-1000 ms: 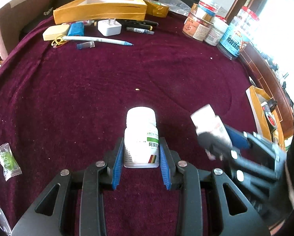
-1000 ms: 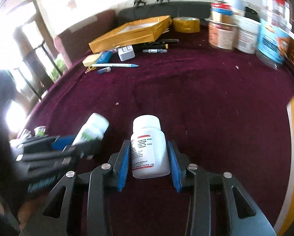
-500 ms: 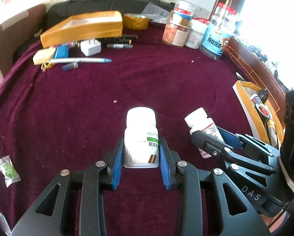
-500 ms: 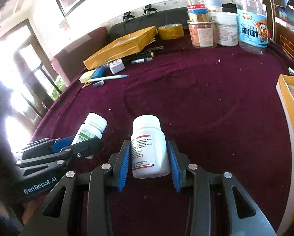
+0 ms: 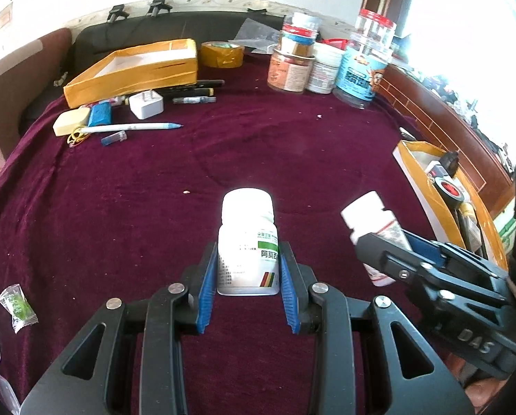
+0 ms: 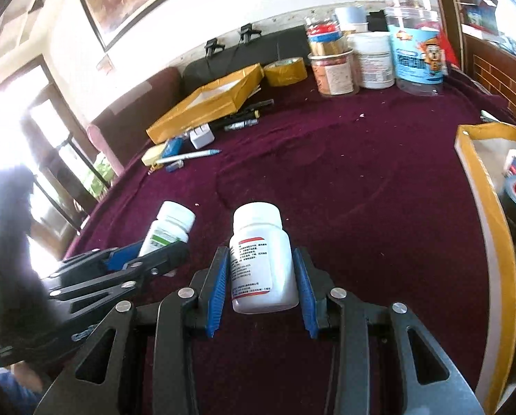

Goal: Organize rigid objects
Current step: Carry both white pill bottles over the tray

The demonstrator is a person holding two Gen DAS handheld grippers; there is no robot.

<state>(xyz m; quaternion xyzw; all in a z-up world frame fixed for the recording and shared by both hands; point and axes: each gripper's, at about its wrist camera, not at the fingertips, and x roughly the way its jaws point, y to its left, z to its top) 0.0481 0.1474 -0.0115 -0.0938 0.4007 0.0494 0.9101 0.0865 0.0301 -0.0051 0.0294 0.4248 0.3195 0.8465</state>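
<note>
My left gripper (image 5: 246,269) is shut on a white pill bottle with a green label (image 5: 247,242), held above the maroon cloth. My right gripper (image 6: 262,269) is shut on a white pill bottle with a red label (image 6: 261,256). Each gripper shows in the other's view: the right one with its bottle (image 5: 375,231) at the right of the left wrist view, the left one with its bottle (image 6: 168,230) at the left of the right wrist view. A yellow-edged box (image 6: 489,207) holding tape rolls stands at the right.
A second yellow box (image 5: 133,65), a tape roll (image 5: 222,54), a charger (image 5: 146,104), pens, an eraser and a blue item lie at the far left. Several jars (image 5: 327,62) stand at the far right. A candy wrapper (image 5: 17,307) lies near left.
Both grippers, each holding its bottle, have lifted and tilted up, so more of the far wall and table shows. The right gripper's bottle has steadied beside the left one.
</note>
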